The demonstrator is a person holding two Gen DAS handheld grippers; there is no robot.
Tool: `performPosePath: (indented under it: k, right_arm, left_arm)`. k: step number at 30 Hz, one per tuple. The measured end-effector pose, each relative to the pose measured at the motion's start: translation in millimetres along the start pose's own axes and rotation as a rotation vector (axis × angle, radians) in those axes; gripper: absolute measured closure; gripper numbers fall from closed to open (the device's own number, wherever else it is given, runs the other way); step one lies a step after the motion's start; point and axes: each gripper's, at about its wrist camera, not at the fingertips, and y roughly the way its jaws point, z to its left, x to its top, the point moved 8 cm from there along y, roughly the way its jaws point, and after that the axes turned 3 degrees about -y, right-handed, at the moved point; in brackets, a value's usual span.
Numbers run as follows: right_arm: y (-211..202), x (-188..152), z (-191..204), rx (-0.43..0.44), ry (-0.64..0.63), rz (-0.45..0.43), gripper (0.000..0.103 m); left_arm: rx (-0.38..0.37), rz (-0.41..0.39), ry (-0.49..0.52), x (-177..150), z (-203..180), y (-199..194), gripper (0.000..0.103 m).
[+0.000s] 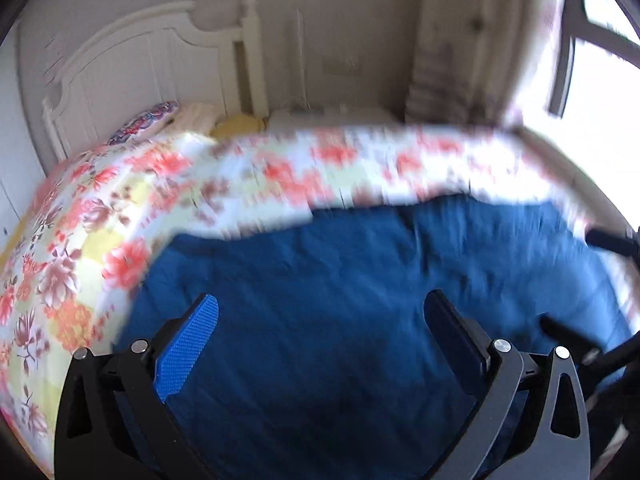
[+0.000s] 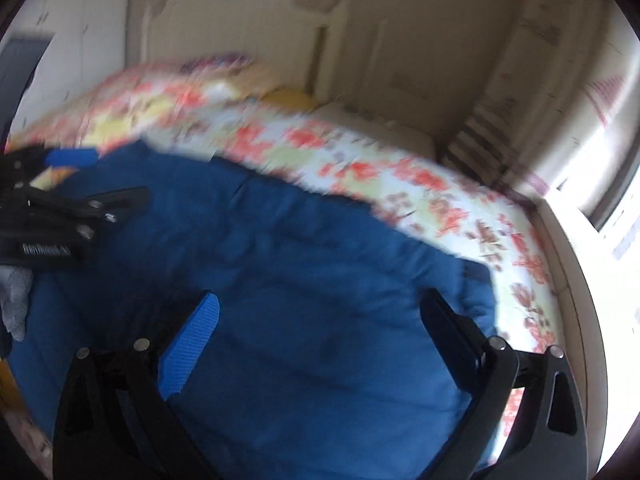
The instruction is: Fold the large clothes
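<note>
A large dark blue garment (image 1: 340,280) lies spread flat on a bed with a floral cover (image 1: 80,240). My left gripper (image 1: 320,312) is open above the garment, holding nothing. My right gripper (image 2: 320,308) is open too, above the same blue garment (image 2: 300,280), holding nothing. The left gripper shows at the left edge of the right wrist view (image 2: 72,204). Part of the right gripper shows at the right edge of the left wrist view (image 1: 600,320). Both views are blurred by motion.
A white headboard (image 1: 132,60) stands at the bed's far end with pillows (image 1: 148,120) below it. A curtain (image 1: 460,40) and a bright window (image 1: 600,60) are on the right. A grey cloth (image 2: 16,296) lies at the left edge.
</note>
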Motion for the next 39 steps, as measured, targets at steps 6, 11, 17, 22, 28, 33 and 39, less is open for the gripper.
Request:
performPosePath:
  k: [6, 11, 17, 22, 28, 33, 39]
  right_arm:
    - [18.7, -9.6, 8.4, 0.035, 0.034, 0.023, 0.003]
    - [-3.4, -14.9, -22.5, -0.014, 0.125, -0.022, 0.003]
    - [6.5, -59.8, -96.0, 0.046, 0.374, 0.020, 0.002]
    - [13.4, -63.1, -94.9, 0.041, 0.377, 0.023, 0.002]
    - [-27.9, -51.0, -86.0, 0.007, 0.345, -0.081, 0.003]
    - [-61.3, -36.5, -22.4, 0.104, 0.139, -0.138, 0.003]
    - [-27.8, -61.5, 20.0, 0.136, 0.049, -0.099, 0.002]
  left_arm:
    - [-0.035, 0.061, -0.042, -15.4, 6.3, 25.1, 0.004]
    - [0.000, 0.014, -0.122, -15.3, 38.3, 0.3, 0.004]
    - [-0.028, 0.033, -0.322, -34.6, 105.5, -1.7, 0.004]
    - [-0.015, 0.024, -0.282, -34.1, 100.0, -0.5, 0.004]
    - [0.000, -0.066, -0.287, -28.2, 93.1, -39.4, 0.004]
    - [-0.053, -0.107, -0.118, -35.2, 26.0, -77.7, 0.004]
    - [-0.030, -0.038, -0.007, -75.1, -8.0, -35.0, 0.004]
